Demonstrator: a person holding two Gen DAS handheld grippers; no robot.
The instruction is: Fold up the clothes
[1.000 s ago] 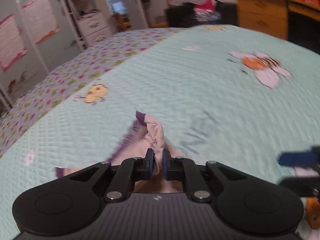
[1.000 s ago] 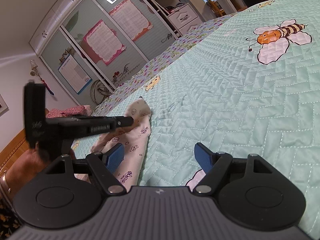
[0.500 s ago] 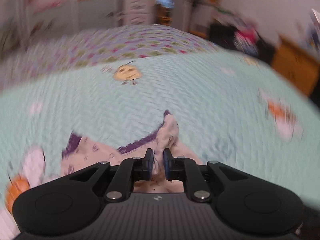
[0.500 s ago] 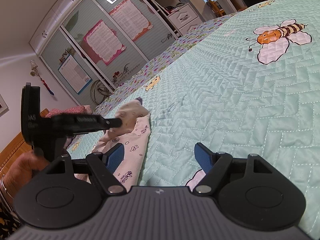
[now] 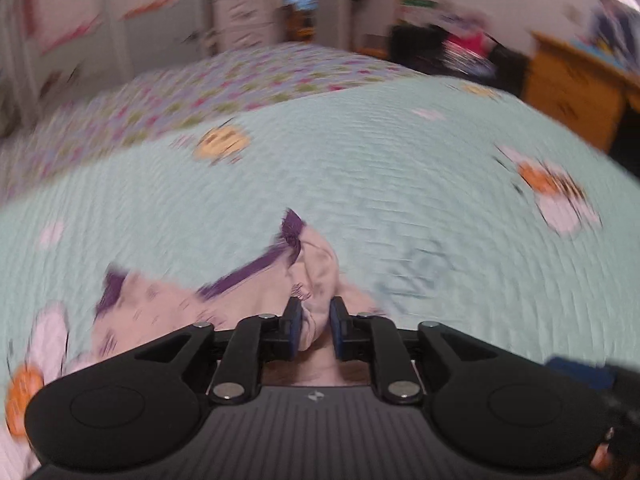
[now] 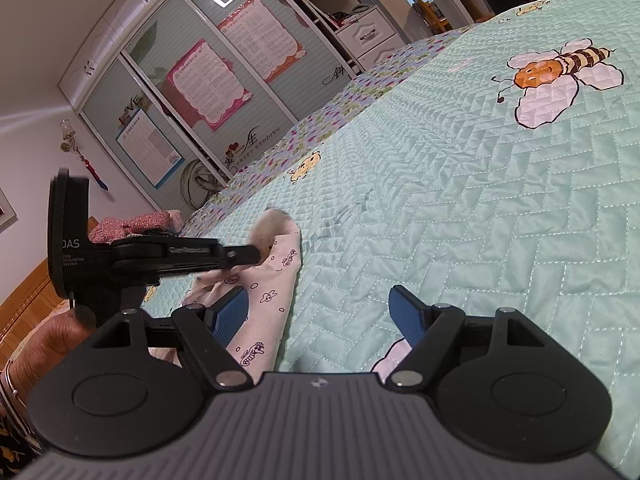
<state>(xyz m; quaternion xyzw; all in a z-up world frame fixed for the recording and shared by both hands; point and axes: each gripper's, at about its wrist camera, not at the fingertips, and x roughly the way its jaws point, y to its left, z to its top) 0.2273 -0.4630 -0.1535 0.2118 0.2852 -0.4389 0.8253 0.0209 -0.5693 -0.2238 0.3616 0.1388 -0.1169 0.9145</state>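
Garment [image 5: 316,276] bunched between left gripper [image 5: 314,330] jaws.

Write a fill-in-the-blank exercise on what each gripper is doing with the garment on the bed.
1. The left gripper is shut on the pink ____.
2. The right gripper has its fingers ____ and holds nothing.
3. The garment has a trim coloured ____.
4. The quilt shows a cartoon ____ with striped body.

Missing words: garment; open; purple; bee
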